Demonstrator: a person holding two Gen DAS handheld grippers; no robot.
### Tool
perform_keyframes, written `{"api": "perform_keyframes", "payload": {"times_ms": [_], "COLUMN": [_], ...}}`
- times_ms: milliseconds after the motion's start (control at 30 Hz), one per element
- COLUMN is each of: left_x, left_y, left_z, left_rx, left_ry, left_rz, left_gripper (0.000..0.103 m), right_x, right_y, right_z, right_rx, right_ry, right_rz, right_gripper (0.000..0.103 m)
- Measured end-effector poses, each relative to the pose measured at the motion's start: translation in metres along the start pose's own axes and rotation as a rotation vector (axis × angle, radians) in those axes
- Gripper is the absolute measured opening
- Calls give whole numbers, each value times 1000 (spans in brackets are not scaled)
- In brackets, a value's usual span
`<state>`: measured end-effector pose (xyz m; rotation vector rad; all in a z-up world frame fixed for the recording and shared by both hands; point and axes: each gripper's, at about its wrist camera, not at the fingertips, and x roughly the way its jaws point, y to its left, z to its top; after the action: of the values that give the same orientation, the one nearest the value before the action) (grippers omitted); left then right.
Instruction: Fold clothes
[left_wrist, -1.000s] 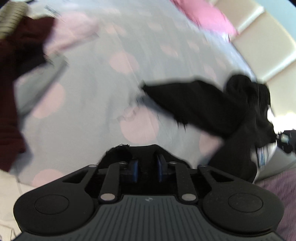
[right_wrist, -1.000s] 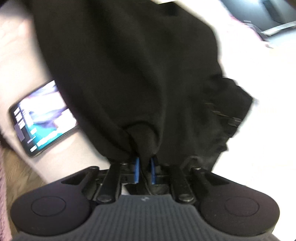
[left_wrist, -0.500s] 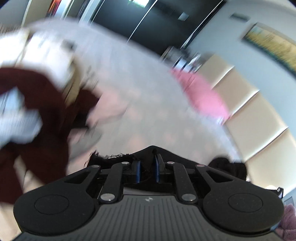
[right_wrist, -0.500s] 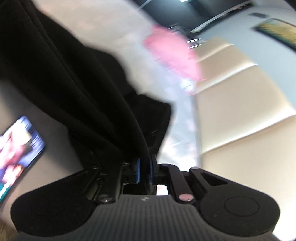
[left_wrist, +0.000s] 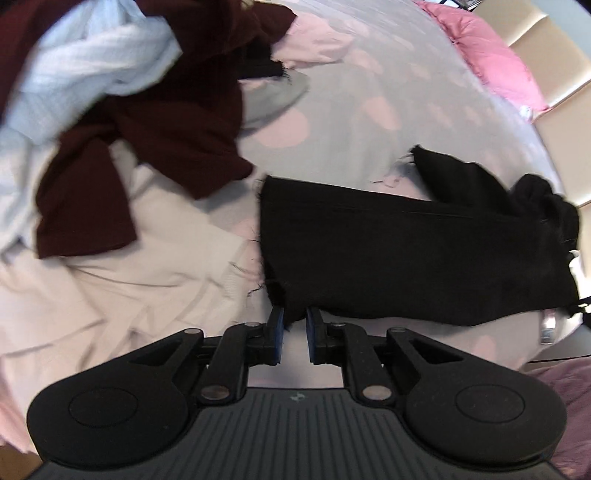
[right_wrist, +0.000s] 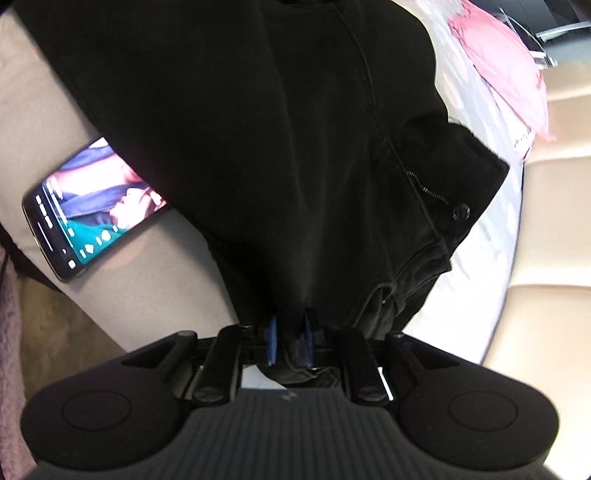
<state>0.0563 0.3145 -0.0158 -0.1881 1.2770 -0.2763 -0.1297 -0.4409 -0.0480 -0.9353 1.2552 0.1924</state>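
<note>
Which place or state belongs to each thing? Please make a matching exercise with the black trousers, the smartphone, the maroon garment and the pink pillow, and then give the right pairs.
Things:
1. black trousers
2. smartphone
3. maroon garment
4. pink pillow

Places or states:
A. lying with its screen lit
B. at the far end of the bed, near the padded headboard
C. tangled with a pale blue garment in the heap
D. laid out long on the dotted bedcover

Pairs: 1-D; 2-A; 3-C; 4-B
</note>
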Motion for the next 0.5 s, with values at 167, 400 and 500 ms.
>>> {"api": "perform_keyframes", "payload": {"times_ms": [167, 400, 500], "left_x": [-26, -20, -8], "left_y": [-17, -75, -96], "left_z": [-6, -11, -22], "left_rx": [88, 353, 478], "left_ry": [-94, -136, -112], "left_rz": [-18, -17, -19], "left_gripper": [11, 21, 26], "right_x": [-24, -46, -43], "right_y": [6, -24, -27], "right_z": [-2, 10, 14], "right_rx": [7, 48, 73], "right_ry": [-31, -155, -177], "right_rz": [-2, -33, -55], "right_gripper": [37, 39, 42]}}
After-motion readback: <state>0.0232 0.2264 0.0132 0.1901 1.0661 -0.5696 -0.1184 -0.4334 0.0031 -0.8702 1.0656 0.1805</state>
